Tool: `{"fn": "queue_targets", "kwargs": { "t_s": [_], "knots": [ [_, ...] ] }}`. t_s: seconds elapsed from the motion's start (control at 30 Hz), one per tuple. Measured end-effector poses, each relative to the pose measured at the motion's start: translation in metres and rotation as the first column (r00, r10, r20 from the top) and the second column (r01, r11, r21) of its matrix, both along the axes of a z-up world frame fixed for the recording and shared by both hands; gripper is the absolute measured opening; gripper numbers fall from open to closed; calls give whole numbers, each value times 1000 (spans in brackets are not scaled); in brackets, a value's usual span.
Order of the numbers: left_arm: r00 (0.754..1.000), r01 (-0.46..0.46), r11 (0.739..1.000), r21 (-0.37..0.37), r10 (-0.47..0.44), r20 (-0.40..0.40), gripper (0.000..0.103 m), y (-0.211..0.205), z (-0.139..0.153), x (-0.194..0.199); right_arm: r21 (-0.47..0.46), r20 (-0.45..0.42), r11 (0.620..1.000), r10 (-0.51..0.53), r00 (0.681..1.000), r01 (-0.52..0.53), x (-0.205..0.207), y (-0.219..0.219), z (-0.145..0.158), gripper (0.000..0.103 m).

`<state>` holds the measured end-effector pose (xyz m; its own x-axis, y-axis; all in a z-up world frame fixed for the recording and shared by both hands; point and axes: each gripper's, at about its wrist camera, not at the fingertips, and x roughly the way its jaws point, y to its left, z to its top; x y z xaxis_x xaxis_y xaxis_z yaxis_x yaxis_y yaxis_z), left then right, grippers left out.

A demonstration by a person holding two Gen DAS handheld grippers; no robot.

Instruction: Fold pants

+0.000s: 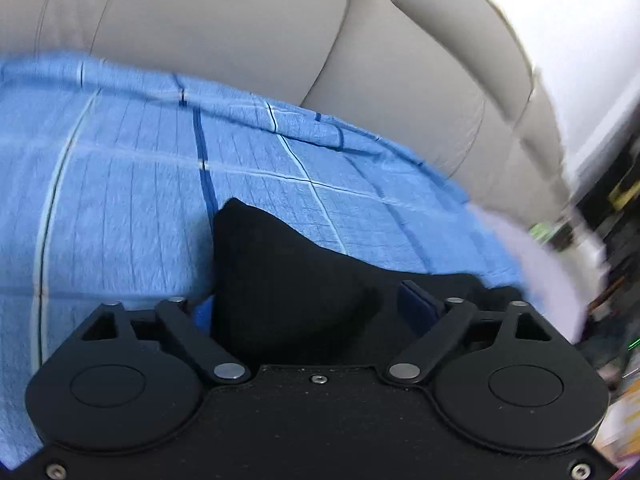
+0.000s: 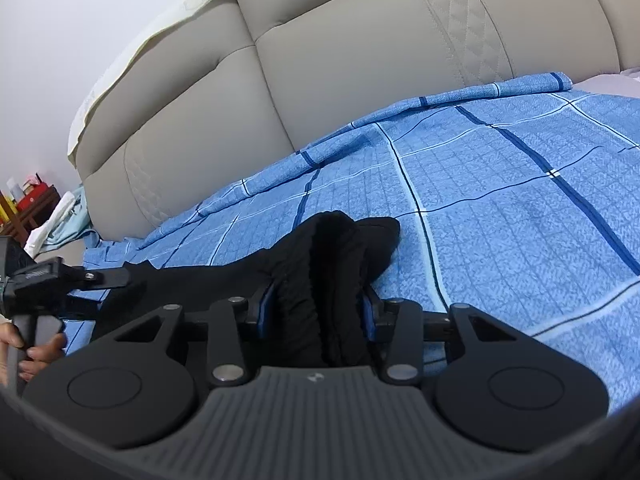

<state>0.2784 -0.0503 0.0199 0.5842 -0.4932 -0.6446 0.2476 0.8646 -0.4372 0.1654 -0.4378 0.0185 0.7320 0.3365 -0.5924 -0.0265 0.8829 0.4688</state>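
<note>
- Right gripper (image 2: 316, 304): both blue-padded fingers are clamped on a thick bunched edge of the black pants (image 2: 328, 264); the cloth fills the space between them.
- Left gripper (image 1: 312, 312): black cloth lies between the fingers; whether they pinch it cannot be told.
- Pants location: held between the two grippers, just above the blue checked sheet (image 2: 500, 200), with the grey headboard (image 2: 360, 60) beyond the fingertips.
- Progress, as a judgement: early or mid-fold. The garment is gathered, not flat; no finished fold is visible. Laying out and creasing appear to remain.
</note>
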Motion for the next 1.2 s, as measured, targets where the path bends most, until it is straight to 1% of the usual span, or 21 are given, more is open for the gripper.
{"fn": "queue_targets", "kwargs": {
  "t_s": [0.03, 0.07, 0.13, 0.27, 0.33, 0.37, 0.4, 0.43, 0.47, 0.5, 0.53, 0.57, 0.6, 0.67, 0.7, 0.77, 0.8, 0.9, 1.0, 1.13, 1.2],
  "knots": [
    [999, -15, 995, 101, 12, 33, 53, -9, 3, -5, -13, -3, 1000, -3, 1000, 3, 1, 2, 1, 42],
    [998, -35, 983, 181, 24, 61, 38, -15, 4, -11, -33, -5, 999, -6, 1000, 5, 2, 6, 2, 41],
    [996, -64, 973, 220, 47, 81, 27, -11, 6, -20, -47, -9, 999, -12, 1000, 12, 4, 12, 5, 39],
    [984, -168, 952, 256, 145, 104, 24, 14, 13, -28, -42, -9, 999, -21, 1000, 20, 12, 33, 10, 35],
    [971, -229, 929, 290, 196, 139, 22, 33, 18, -26, -89, -4, 996, -1, 1000, 1, 23, 54, 14, 34],
    [961, -264, 909, 322, 221, 165, 6, 42, 21, -20, -122, 3, 992, 15, 1000, -14, 31, 67, 16, 34],
    [940, -336, 858, 388, 277, 201, 3, 53, 25, -13, -142, 7, 990, 26, 1000, -25, 40, 78, 18, 34],
    [905, -424, 779, 463, 349, 241, 1, 71, 29, -1, -149, 7, 988, 30, 1000, -29, 52, 90, 19, 33],
    [890, -456, 748, 482, 382, 249, 1, 86, 30, 11, -150, 6, 988, 29, 1000, -28, 62, 98, 20, 33],
    [890, -455, 756, 470, 407, 207, 1, 107, 32, 22, -145, 7, 989, 24, 1000, -22, 74, 106, 21, 32],
    [883, -463, 777, 427, 445, 149, 1, 128, 34, 28, -145, 6, 989, 20, 1000, -18, 86, 114, 21, 32],
    [881, -467, 789, 400, 457, 126, 2, 140, 36, 26, -170, -1, 985, 30, 1000, -30, 97, 123, 21, 32],
    [896, -439, 807, 395, 423, 133, 5, 142, 38, 21, -215, -6, 975, 52, 999, -52, 105, 133, 21, 32],
    [927, -374, 831, 412, 345, 147, 19, 132, 39, 8, -257, -16, 963, 77, 997, -78, 110, 139, 21, 33],
    [942, -335, 852, 403, 304, 140, 24, 126, 38, 1, -264, -15, 961, 81, 997, -82, 109, 137, 22, 33],
    [961, -277, 896, 348, 253, 113, 43, 116, 34, -8, -300, -10, 952, 68, 998, -68, 100, 129, 25, 33],
    [969, -246, 918, 310, 232, 83, 43, 110, 32, -11, -322, -8, 945, 51, 999, -51, 95, 124, 27, 33],
    [982, -185, 962, 199, 188, 3, 46, 98, 25, -15, -361, 5, 933, -2, 1000, 3, 75, 104, 32, 32],
    [989, -133, 984, 120, 140, -48, 53, 79, 19, -20, -358, 8, 933, -47, 999, 46, 59, 83, 31, 32],
    [990, -127, 989, 80, 131, -52, 73, 59, 16, -19, -300, 13, 950, -87, 996, 87, 50, 64, 22, 32],
    [987, -148, 988, 44, 150, -60, 77, 55, 14, -16, -298, 18, 951, -84, 996, 86, 50, 63, 22, 33]
  ]
}}
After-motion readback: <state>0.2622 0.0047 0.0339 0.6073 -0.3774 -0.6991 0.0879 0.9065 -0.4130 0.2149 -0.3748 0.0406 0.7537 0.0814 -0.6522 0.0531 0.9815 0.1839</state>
